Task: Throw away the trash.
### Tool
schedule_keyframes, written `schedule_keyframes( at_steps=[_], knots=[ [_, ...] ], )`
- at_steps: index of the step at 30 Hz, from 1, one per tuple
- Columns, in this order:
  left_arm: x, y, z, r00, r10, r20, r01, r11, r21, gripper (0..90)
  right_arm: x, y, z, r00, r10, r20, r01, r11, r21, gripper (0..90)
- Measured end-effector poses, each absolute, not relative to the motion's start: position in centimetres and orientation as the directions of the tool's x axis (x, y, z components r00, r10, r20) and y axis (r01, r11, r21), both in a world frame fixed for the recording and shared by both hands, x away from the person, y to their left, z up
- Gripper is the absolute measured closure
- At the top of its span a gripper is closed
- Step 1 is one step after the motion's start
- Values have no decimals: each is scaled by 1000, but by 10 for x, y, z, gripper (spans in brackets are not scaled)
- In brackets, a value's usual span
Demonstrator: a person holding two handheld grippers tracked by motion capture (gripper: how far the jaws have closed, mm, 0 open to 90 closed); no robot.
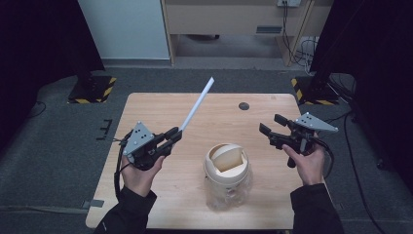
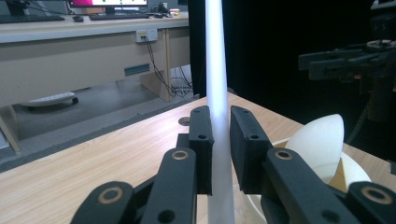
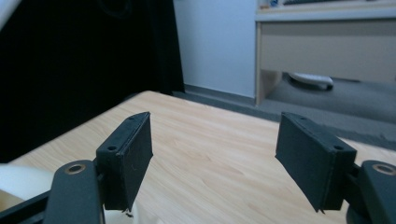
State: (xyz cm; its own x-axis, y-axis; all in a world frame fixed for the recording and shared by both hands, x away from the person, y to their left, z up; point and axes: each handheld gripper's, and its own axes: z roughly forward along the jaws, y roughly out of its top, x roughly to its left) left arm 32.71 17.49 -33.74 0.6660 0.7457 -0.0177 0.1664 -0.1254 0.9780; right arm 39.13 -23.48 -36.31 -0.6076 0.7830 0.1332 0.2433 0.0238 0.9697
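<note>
Your desk (image 1: 160, 109) is a light wooden top with a pale grain, rounded corners and a straight front edge on your side; it stands on grey carpet. Near its far edge, right of the middle, you have a small dark round disc (image 1: 243, 106) set flat in the wood; you see it again in the left gripper view, just beyond the jaws. Standing on the desk near your edge, about midway between your two hands, is a clear jar (image 1: 227, 187) with a cream swing lid (image 1: 227, 160), its flap tilted. The wood around the jar is bare.
</note>
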Motion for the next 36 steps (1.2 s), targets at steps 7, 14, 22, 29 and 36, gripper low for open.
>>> schedule_keyframes(
  at_steps=[7, 14, 22, 29, 36],
  knots=[
    [326, 159, -333, 693, 720, -15, 145, -119, 982, 789, 384, -209, -337, -673, 728, 129, 187, -1, 982, 287],
    [327, 147, -331, 711, 703, -8, 131, -121, 984, 788, 382, -196, -322, -700, 703, 126, 169, -9, 986, 293],
    [328, 125, -327, 739, 673, 0, 115, -126, 985, 789, 383, -184, -310, -730, 670, 139, 153, -39, 987, 334],
    [327, 112, -331, 753, 658, 18, 111, -153, 982, 789, 382, -176, -307, -749, 643, 160, 157, -63, 986, 379],
    [325, 108, -333, 767, 641, 28, 101, -164, 981, 789, 383, -170, -299, -763, 619, 184, 147, -111, 983, 466]
  ],
)
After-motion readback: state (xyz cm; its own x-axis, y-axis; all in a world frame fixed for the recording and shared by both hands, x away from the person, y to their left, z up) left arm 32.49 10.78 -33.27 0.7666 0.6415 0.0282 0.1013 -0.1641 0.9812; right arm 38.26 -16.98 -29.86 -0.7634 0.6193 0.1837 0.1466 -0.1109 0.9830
